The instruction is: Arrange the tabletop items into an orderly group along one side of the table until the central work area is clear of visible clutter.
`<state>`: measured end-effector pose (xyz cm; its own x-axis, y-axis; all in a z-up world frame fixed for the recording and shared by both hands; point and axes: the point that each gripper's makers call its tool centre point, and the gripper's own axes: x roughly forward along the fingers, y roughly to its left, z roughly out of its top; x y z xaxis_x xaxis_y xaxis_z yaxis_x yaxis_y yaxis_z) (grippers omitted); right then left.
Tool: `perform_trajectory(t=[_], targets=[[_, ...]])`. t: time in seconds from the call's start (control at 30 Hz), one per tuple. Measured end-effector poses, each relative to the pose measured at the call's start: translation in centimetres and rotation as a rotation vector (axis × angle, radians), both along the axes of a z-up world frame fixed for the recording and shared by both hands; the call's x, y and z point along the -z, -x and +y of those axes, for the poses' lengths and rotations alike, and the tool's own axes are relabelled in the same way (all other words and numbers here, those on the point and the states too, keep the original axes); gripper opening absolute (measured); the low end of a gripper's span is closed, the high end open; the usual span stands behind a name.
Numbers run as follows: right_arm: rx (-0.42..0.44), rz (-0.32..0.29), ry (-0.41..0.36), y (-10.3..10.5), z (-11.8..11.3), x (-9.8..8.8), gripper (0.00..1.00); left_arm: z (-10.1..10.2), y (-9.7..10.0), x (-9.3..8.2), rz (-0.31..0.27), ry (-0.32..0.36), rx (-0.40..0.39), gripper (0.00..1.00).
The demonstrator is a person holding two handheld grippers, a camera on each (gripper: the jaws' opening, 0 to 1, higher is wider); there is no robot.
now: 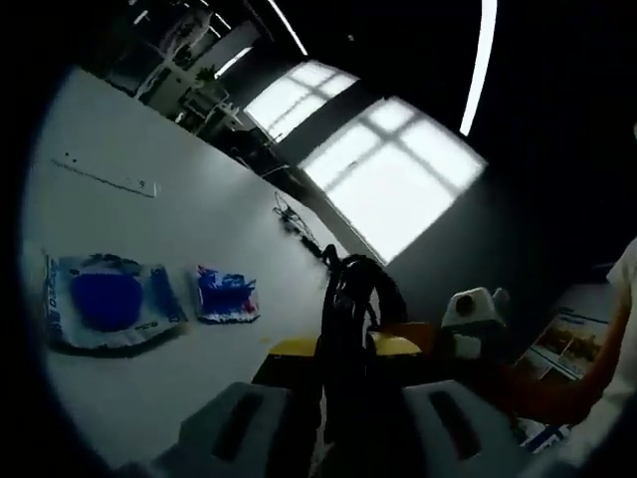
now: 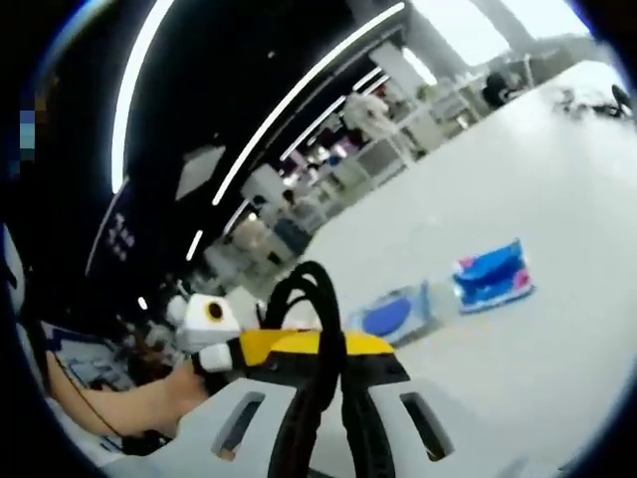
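A bundle of black cable (image 1: 353, 294) with a yellow-and-black piece (image 1: 294, 347) rises between the grey jaws of my left gripper (image 1: 353, 393), which is shut on it above the white table (image 1: 149, 229). In the right gripper view the same looped black cable (image 2: 309, 289) and yellow piece (image 2: 269, 347) stand between the jaws of my right gripper (image 2: 333, 393), also shut on it. Two blue packets lie flat on the table, a large one (image 1: 105, 304) and a small one (image 1: 226, 296). From the right they show as the small packet (image 2: 493, 274) and the large packet (image 2: 393, 314).
A thin white strip (image 1: 105, 174) lies far out on the table. Loose black wires (image 1: 294, 219) sit at the table's far edge. A person's arm (image 2: 129, 403) reaches in at lower left. Bright windows and ceiling lights fill the dark room behind.
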<state>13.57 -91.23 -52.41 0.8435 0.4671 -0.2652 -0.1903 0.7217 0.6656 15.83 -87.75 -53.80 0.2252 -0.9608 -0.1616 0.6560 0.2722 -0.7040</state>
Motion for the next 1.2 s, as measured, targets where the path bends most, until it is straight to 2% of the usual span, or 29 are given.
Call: perform_trajectory(t=[0.13,0.23,0.37,0.5,0.6,0.83,1.2], targets=[[0.024,0.030,-0.018,0.1,-1.0,1.1,0.00,0.6,-0.6,0.2,-0.004,-0.014,-0.027,0.30],[0.049,0.048,-0.043,0.3,-2.0,1.7,0.00,0.8,-0.8,0.5,-0.013,-0.030,-0.028,0.26],[0.082,0.066,-0.071,0.2,-2.9,2.6,0.00,1.0,-0.8,1.1,-0.033,-0.054,-0.031,0.29],[0.093,0.076,-0.069,0.0,-3.5,3.4,0.00,1.3,-0.6,2.1,-0.046,-0.082,-0.042,0.33],[0.098,0.092,-0.068,-0.3,-3.8,4.3,0.00,1.8,-0.2,2.4,-0.026,-0.069,-0.051,0.36],[0.098,0.120,-0.063,-0.8,-3.8,6.1,0.00,3.6,1.1,3.5,-0.003,-0.083,-0.061,0.36],[0.095,0.177,-0.088,-2.1,-4.1,9.2,0.01,6.0,1.0,4.0,0.035,-0.079,-0.124,0.35]])
